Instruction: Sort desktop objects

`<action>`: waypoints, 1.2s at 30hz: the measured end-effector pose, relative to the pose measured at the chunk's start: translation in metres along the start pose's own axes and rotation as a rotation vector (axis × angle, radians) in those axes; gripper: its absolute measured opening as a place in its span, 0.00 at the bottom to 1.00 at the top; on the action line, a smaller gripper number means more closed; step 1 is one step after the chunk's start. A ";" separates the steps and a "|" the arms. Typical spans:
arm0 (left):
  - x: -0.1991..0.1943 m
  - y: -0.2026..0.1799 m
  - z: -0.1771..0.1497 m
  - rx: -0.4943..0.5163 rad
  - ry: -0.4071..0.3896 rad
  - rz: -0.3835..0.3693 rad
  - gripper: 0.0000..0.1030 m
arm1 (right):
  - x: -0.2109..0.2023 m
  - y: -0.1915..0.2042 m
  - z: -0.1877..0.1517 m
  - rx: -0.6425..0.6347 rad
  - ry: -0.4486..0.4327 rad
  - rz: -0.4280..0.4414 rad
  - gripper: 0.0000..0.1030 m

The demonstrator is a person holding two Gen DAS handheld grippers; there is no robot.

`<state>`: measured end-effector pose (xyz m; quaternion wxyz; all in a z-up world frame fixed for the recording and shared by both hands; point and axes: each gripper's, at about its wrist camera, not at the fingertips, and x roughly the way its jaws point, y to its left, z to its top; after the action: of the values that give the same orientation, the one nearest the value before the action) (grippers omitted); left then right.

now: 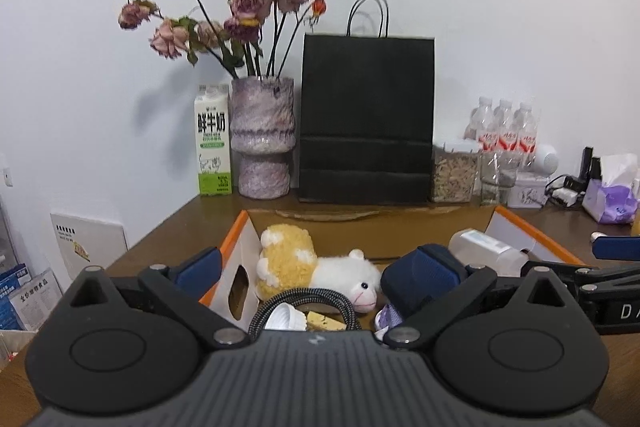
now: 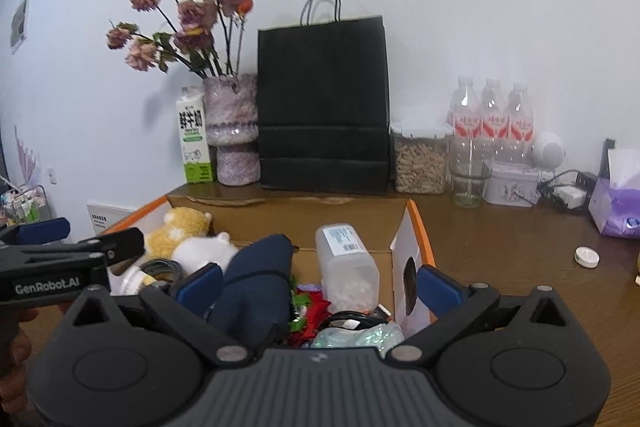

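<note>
left gripper [image 1: 316,267] wide, empty | right gripper [image 2: 320,281] wide, empty | both over cardboard box [image 2: 280,217] on surface | plush toy [image 1: 316,267] dead ahead of left, long axis crosswise | left nearer

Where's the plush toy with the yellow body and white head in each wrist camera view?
Left wrist view: the plush toy lies in the cardboard box, just left of centre, between the left gripper fingers.
Right wrist view: the plush toy sits at the box's far left, left of centre.
Shared landmark: the black paper bag behind the box.
</note>
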<state>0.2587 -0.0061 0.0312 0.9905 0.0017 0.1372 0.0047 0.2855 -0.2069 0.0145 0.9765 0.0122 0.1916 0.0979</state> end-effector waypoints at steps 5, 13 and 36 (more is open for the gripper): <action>-0.027 -0.001 0.005 0.008 -0.024 -0.010 1.00 | -0.028 0.007 0.006 -0.010 -0.032 0.009 1.00; -0.075 -0.001 0.008 0.016 -0.038 -0.016 1.00 | -0.079 0.019 0.003 -0.013 -0.049 0.021 1.00; -0.193 -0.006 -0.053 -0.015 0.097 0.016 1.00 | -0.200 0.051 -0.064 0.005 0.002 0.004 1.00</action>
<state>0.0585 -0.0139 0.0322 0.9826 -0.0049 0.1852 0.0135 0.0703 -0.1966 0.0322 0.9761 0.0148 0.1929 0.0995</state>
